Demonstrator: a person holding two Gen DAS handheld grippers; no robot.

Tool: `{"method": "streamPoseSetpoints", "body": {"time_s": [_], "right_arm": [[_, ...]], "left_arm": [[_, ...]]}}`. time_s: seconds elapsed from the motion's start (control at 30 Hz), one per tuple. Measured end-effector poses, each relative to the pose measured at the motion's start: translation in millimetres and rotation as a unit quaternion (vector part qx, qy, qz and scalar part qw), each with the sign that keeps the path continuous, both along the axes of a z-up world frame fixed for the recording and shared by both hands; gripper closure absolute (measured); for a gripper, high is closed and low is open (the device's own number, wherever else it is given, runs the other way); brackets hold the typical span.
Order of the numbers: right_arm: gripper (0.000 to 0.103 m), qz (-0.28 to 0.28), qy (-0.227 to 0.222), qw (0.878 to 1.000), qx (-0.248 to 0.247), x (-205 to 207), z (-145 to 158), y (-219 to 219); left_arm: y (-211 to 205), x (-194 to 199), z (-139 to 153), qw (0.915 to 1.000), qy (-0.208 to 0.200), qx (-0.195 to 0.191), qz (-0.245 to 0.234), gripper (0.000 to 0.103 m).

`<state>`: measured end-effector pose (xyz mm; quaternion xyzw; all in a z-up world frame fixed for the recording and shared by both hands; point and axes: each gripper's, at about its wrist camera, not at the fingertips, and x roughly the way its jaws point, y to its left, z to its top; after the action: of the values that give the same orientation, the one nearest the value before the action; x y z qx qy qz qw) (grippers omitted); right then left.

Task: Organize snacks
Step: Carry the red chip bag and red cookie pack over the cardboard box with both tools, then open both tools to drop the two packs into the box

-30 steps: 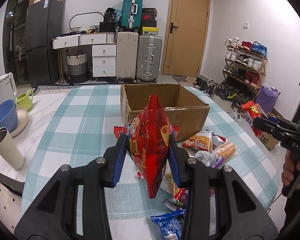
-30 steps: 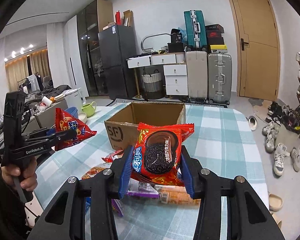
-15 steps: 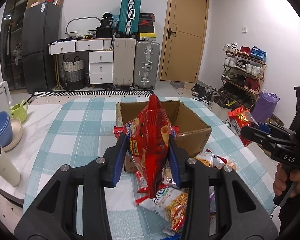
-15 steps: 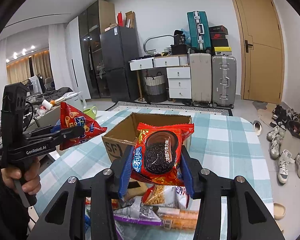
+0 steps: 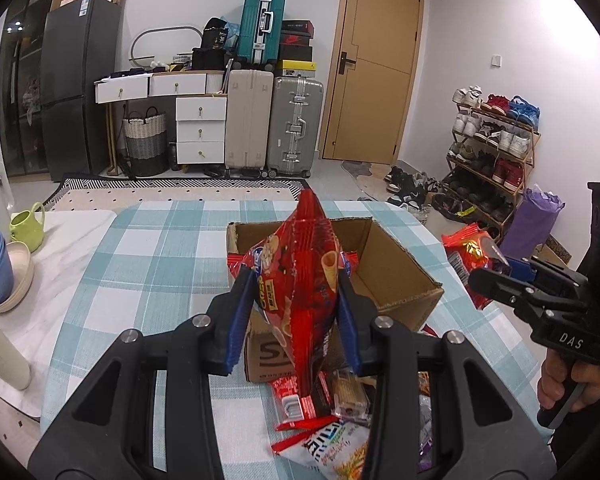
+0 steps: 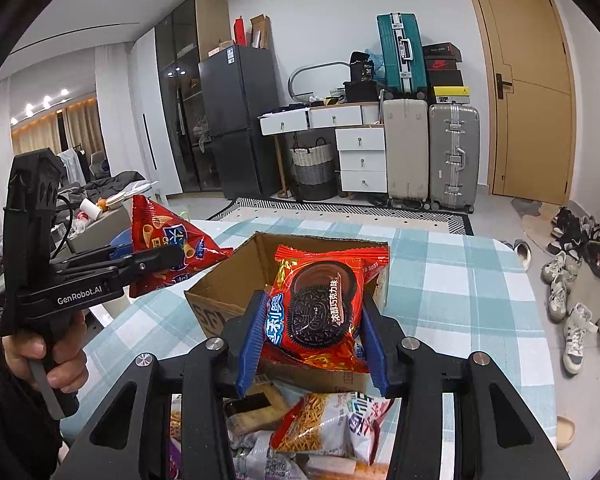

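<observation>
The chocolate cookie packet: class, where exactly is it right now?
In the right wrist view, the cookie packet sits centre frame, clamped in the right gripper, in front of the open cardboard box.

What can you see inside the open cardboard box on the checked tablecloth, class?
The cardboard box shows only bare brown inner walls and no snacks on the floor that is visible. The red snack bag in the left gripper and the box's near wall hide the rest.
</observation>
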<state>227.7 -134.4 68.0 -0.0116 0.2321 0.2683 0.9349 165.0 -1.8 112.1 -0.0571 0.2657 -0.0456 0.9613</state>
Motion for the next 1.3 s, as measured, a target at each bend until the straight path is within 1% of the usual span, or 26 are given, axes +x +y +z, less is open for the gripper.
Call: {"method": "streamPoseSetpoints", "body": {"time_s": [0.27,0.57,0.8,0.93,1.3], "right_arm": [[0.058,0.009,0.012,1.000,0.000,27,-3,8],[0.058,0.019,0.025,0.999,-0.008,54,-12,18],[0.058,0.028,0.033,0.999,-0.015,70,-20,29],[0.058,0.031,0.039,0.999,-0.019,80,-26,32],[0.058,0.036,0.056,0.997,-0.027,94,-43,38]], "left_arm": [[1,40,-5,0.9999,0.013,0.002,-0.001,0.067],[0,76,-20,0.9995,0.030,0.013,-0.003,0.067],[-5,92,-33,0.9987,0.042,0.028,-0.006,0.067],[-10,102,-41,0.9978,0.049,0.043,-0.006,0.067],[-18,123,-60,0.9962,0.069,0.053,-0.011,0.067]]}}
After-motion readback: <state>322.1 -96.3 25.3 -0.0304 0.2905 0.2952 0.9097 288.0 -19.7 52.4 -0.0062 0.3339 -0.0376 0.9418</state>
